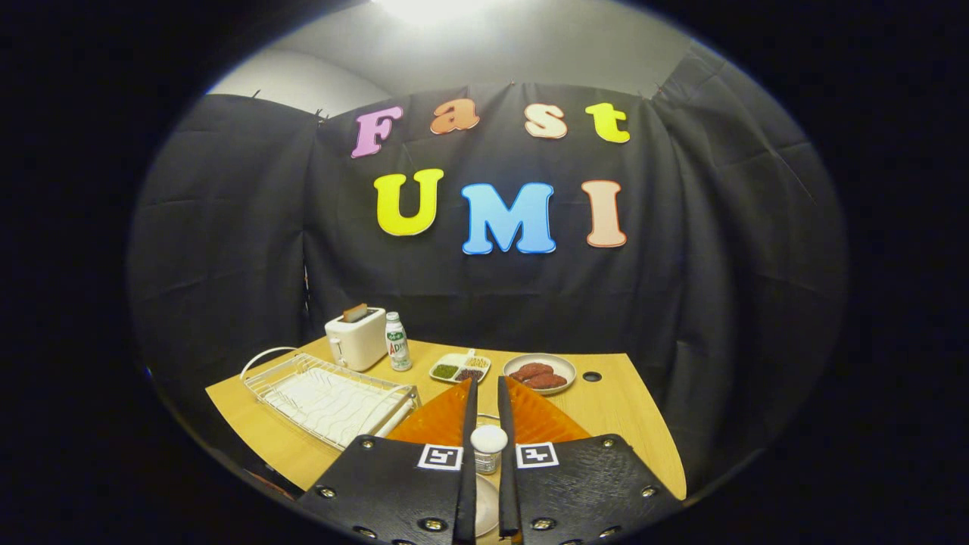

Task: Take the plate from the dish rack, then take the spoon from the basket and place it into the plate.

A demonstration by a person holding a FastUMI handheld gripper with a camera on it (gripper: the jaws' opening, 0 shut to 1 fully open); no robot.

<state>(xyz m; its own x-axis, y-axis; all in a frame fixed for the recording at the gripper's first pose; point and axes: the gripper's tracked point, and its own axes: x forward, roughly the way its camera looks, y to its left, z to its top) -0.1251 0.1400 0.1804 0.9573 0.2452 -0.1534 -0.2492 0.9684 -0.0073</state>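
My gripper [487, 435] hangs above the wooden table [613, 424] with its fingers [447, 412] drawn close together. A white spoon [489, 439] stands in the narrow gap, its rounded end toward me and both fingers against it. Just under that end I see a bit of small mesh basket [484, 463]. Lower in the gap lies a white plate [484, 509], flat on the table and partly hidden by the fingers. The white wire dish rack [325, 397] sits left of the fingers with nothing in it.
Beyond the rack stand a cream toaster [356, 338] and a small bottle [397, 342]. Ahead of the fingers are a divided dish [459, 368] of condiments and a round plate of brown food [539, 373]. A small hole [592, 376] marks the tabletop's far right.
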